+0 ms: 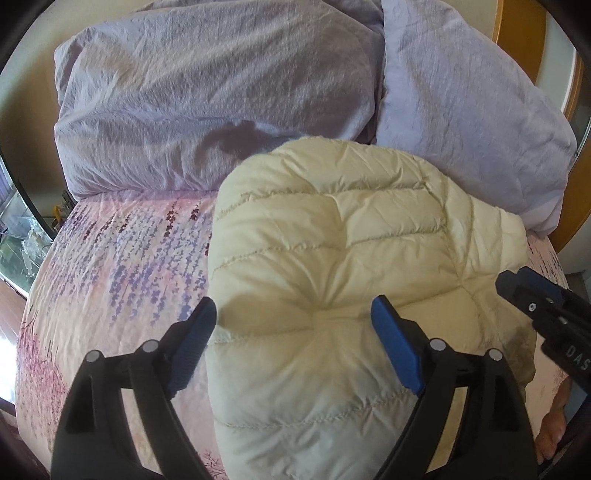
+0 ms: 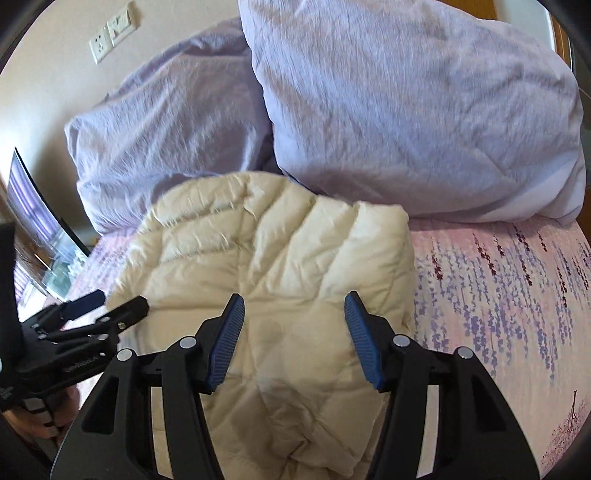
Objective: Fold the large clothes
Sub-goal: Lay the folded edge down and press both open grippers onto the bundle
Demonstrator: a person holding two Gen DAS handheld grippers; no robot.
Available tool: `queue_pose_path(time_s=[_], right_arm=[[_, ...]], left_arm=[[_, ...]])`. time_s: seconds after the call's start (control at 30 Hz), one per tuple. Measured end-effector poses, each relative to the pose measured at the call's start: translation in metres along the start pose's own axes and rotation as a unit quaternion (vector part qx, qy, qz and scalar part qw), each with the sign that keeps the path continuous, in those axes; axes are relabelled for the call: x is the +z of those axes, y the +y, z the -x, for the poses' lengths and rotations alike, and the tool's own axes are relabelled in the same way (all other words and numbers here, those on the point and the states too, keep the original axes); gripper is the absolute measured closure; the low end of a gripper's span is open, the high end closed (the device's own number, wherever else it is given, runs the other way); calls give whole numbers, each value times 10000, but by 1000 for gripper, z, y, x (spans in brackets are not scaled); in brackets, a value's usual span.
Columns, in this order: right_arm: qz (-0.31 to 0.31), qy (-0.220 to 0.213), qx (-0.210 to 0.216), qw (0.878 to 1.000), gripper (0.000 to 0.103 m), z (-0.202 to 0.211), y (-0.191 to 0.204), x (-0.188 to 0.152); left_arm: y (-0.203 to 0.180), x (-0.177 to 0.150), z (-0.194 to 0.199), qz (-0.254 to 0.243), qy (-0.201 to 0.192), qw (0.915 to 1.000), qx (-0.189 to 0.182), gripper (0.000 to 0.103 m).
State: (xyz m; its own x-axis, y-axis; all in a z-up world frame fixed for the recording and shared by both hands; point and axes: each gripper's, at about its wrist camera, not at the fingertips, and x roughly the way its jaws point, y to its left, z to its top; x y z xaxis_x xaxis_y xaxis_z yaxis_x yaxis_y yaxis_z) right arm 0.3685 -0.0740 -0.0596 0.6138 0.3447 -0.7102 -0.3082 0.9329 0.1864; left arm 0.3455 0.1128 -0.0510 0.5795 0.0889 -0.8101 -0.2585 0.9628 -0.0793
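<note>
A cream quilted puffer jacket (image 1: 351, 258) lies folded in a thick bundle on the bed; it also shows in the right wrist view (image 2: 280, 243). My left gripper (image 1: 295, 314) is open, its blue pads (image 1: 397, 347) spread over the jacket's near left part, holding nothing. My right gripper (image 2: 293, 306) is open above the jacket's near right part, empty. The right gripper's tip (image 1: 524, 291) shows at the right edge of the left wrist view. The left gripper (image 2: 107, 302) shows at the left of the right wrist view.
Two lilac pillows (image 1: 221, 92) (image 2: 424, 110) lie behind the jacket. The bedsheet (image 1: 118, 266) (image 2: 509, 280) is pink with purple flowers. A wooden headboard (image 1: 517, 29) is at the far right. A wall socket (image 2: 110, 33) is on the wall. A window (image 2: 33, 221) is at the left.
</note>
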Motion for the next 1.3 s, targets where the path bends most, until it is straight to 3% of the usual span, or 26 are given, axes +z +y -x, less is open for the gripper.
queue_pose_path(time_s=[0.3,0.73,1.2,1.3], right_arm=[[249,76,-249,9993,43,-15,-5,-24],[-104,275,-257,9992,32,-33,-24,-40],[-111,577,-383,9975,32,-46,-21,-33],[-178,609,-486,9968,23,-40,-23,-26]], left_arm=[[-8,-9,-17,-198,151,9996,102,2],[-13,-16,-34,-302,278,9991,141,2],[-12,-19,-44,-125,419,9989,152,2],[-9,-19,-36,-13,405,9991,146,2]])
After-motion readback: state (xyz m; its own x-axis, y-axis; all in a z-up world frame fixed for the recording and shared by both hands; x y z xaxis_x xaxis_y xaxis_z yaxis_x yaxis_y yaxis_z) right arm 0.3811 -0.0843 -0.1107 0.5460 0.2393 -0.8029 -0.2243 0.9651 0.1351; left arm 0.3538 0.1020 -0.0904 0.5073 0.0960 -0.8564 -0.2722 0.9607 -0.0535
